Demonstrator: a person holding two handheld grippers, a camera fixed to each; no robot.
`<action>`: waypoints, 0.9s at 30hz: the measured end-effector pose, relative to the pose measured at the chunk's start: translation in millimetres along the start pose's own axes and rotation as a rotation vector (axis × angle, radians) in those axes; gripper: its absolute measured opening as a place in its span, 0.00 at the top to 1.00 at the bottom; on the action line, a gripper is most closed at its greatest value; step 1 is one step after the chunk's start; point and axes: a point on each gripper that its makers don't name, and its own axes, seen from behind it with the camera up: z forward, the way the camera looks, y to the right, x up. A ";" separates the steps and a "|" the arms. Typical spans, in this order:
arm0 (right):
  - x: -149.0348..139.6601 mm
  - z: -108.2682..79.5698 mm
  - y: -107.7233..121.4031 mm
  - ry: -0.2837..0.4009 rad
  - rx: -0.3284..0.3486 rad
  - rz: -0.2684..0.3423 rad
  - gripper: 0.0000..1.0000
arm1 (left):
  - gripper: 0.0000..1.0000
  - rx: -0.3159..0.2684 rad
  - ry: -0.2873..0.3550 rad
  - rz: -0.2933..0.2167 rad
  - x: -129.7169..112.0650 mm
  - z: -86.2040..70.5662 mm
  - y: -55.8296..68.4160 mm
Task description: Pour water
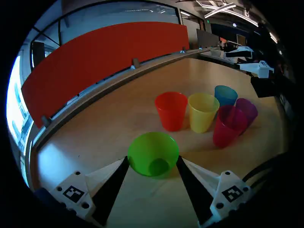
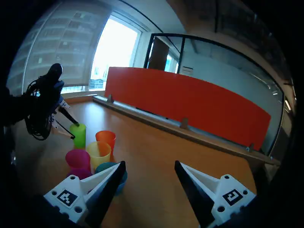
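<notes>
Wooden surface point(image 1: 114, 125) before a red partition point(image 1: 102, 57) is seen with the green cup point(image 1: 153, 152) pinched by the left tool point(image 1: 152, 158) near the orange cup point(image 1: 171, 110), while the right tool point(image 2: 149, 163) is held spread.

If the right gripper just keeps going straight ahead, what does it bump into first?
Nothing close: ahead of the right gripper is bare table. It would likely reach the low rail under the red divider first, though depth is hard to judge.
</notes>
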 end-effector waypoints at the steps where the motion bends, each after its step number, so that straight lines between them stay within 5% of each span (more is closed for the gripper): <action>1: -0.4 0.3 -0.3 -0.001 0.001 0.001 0.00 | 0.09 0.001 0.001 0.005 0.5 0.8 -0.7; 27: -6.2 0.1 1.3 -0.007 0.001 -0.001 0.00 | 0.12 -0.032 0.003 -0.020 4.8 10.6 5.1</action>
